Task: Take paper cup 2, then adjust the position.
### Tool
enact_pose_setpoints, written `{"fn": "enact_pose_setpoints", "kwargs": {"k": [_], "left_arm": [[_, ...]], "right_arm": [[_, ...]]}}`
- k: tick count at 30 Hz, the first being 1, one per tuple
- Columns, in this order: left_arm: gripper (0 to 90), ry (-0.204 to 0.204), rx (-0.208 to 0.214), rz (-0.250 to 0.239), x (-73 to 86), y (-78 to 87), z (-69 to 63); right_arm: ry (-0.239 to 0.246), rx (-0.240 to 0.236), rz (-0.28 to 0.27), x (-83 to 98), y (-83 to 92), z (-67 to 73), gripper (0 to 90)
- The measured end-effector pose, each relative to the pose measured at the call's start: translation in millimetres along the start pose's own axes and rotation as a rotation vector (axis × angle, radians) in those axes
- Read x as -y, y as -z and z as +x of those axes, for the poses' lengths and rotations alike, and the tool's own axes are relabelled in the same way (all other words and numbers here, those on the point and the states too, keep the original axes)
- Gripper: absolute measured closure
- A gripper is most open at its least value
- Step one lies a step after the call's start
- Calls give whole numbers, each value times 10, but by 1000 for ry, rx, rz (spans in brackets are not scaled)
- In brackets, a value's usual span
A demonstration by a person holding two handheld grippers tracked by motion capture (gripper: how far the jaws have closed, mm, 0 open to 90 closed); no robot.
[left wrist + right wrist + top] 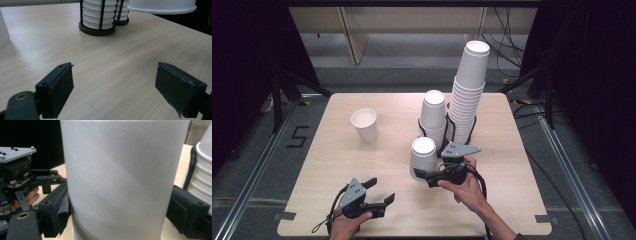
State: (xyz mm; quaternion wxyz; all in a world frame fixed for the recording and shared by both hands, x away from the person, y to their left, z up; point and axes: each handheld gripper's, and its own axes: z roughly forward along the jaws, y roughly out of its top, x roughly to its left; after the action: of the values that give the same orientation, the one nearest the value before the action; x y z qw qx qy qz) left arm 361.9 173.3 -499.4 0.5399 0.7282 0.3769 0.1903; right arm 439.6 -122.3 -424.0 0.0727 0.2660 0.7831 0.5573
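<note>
My right gripper (422, 173) is shut on a white paper cup (423, 156), mouth down, just in front of the cup stacks. In the right gripper view the cup (120, 177) sits between both black pads (58, 212). From the left gripper view its rim (162, 7) hangs a little above the table. My left gripper (380, 191) rests near the table's front left edge, open, with bare wood between its jaws (115, 85). A single upright cup (364, 125) stands at the middle left.
Two stacks of inverted cups stand in black wire holders: a short stack (433, 115) and a tall stack (469, 90), close behind the held cup. The short stack's holder base (98, 30) lies ahead of the left gripper. The wooden table (337, 160) has a dark drop around it.
</note>
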Motion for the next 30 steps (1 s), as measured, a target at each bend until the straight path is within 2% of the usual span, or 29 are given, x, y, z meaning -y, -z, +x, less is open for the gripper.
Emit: {"fn": "enact_pose_setpoints", "kwargs": {"k": [1, 3, 5, 6, 8, 9, 10, 13, 15, 17, 18, 20, 22, 24, 26, 30], "left_arm": [[144, -7, 3, 0, 1, -9, -11], [144, -2, 12, -11, 2, -22, -19], [144, -16, 10, 0, -3, -16, -23], [144, -18, 15, -2, -2, -21, -27], [144, -18, 16, 0, -2, -21, -29], [144, -16, 17, -3, -3, -22, -32], [144, -16, 19, -6, -5, -22, -37], [144, -16, 14, 0, -8, -14, -42], [144, -16, 15, -1, -8, -15, -44], [144, -16, 17, -1, -9, -15, -47], [144, -19, 20, -3, -10, -18, -48], [144, -18, 23, -7, -9, -21, -48], [144, -19, 28, -7, -9, -26, -49], [144, -18, 29, -7, -9, -26, -50], [144, -18, 31, -6, -11, -26, -49], [144, -12, 42, -11, -8, -37, -64]], "right_arm": [[-5, -3, 15, 10, -17, 22, 155], [2, -16, 5, 14, -37, 24, 155], [2, -12, 6, 22, -56, 52, 155], [-6, -29, 15, 36, -81, 83, 155], [-2, -26, 20, 39, -85, 90, 155], [18, -23, 18, 47, -102, 89, 155], [10, -41, 20, 59, -132, 109, 155], [13, -42, 29, 63, -146, 126, 155], [14, -60, 25, 75, -182, 148, 155], [13, -50, 33, 75, -180, 159, 155], [18, -71, 25, 78, -202, 168, 155], [30, -57, 20, 78, -203, 174, 155], [16, -76, 24, 85, -222, 195, 155], [27, -76, 21, 88, -230, 194, 155], [17, -65, 29, 96, -229, 207, 155], [22, -81, 17, 104, -253, 209, 155]]}}
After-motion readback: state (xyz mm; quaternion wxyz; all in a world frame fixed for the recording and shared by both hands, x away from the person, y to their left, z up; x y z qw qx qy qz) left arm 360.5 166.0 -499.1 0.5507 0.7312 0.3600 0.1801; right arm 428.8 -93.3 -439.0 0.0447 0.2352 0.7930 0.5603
